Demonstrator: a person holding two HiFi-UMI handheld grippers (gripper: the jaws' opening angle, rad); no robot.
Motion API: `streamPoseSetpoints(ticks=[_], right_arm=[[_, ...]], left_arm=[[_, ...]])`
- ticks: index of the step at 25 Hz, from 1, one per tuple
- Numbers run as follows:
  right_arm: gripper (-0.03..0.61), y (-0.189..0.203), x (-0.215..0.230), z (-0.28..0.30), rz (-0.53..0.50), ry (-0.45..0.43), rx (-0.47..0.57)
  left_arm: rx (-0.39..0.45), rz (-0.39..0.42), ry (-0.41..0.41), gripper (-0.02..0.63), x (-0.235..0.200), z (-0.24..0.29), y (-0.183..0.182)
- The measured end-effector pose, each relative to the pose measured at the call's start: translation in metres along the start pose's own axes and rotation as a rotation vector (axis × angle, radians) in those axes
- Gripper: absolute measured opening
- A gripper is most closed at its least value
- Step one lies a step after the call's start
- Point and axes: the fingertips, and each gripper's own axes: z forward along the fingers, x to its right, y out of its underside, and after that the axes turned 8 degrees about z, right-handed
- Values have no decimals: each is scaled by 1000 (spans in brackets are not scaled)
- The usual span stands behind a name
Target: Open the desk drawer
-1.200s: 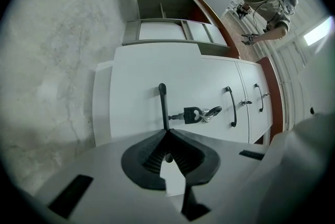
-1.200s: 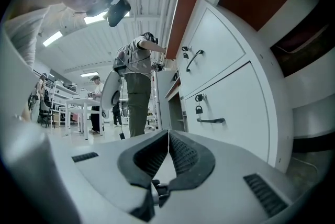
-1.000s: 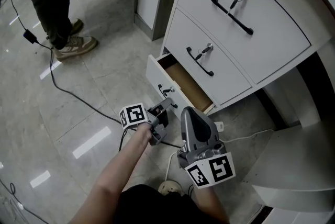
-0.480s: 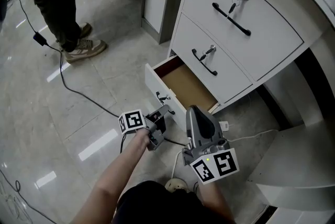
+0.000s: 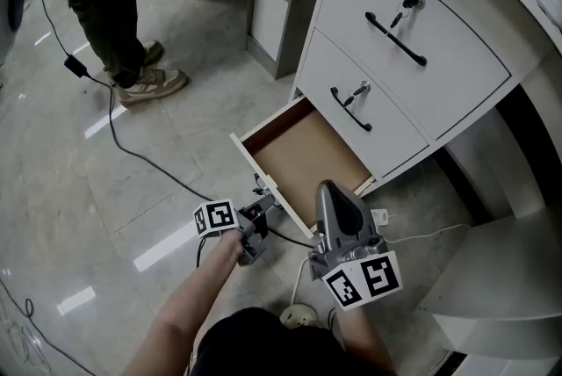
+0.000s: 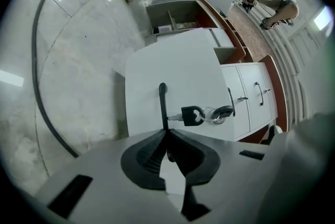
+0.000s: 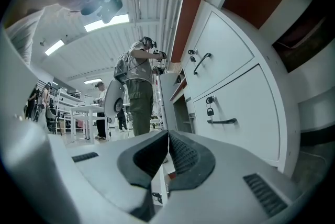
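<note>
Head view: the bottom desk drawer [image 5: 307, 156] is standing pulled well out beneath two shut drawers [image 5: 386, 115], showing its brown floor. The left gripper [image 5: 262, 209], on an arm reaching forward and low, is meeting the drawer's front panel. The right gripper [image 5: 327, 188] is hovering just beside the drawer.

Left gripper view: the jaws are pinching narrowly on the drawer's black handle [image 6: 163, 100], beside a key [image 6: 192, 115].

Right gripper view: the jaws are pressing together, empty.

Bright, even glow from ceiling lights [image 7: 107, 23]; glare streaks on floor [image 5: 158, 247]; fisheye-warped, dark-cornered gripper views
</note>
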Motion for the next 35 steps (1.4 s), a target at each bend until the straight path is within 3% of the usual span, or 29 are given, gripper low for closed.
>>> streamPoseSetpoints(ticks=[5, 11, 15, 21, 26, 32, 35], right_arm=[[18, 14, 1, 4, 18, 5, -16], [18, 17, -5, 12, 6, -5, -13], [18, 24, -7, 13, 11, 1, -18], [18, 34, -7, 15, -17, 12, -50], [18, 44, -16, 21, -52, -7, -102], [18, 45, -35, 27, -108, -44, -160], [18, 37, -42, 28, -87, -49, -153]], left_arm=[[-24, 108, 6, 28, 5, 3, -2], [-11, 122, 38, 29, 5, 1, -1], [-21, 183, 20, 38, 7, -2, -1], [-82, 395, -88, 74, 9, -22, 4], [-48, 552, -126, 74, 20, -57, -3], [62, 890, -106, 69, 101, -82, -29], [79, 1002, -86, 49, 148, -80, -38]])
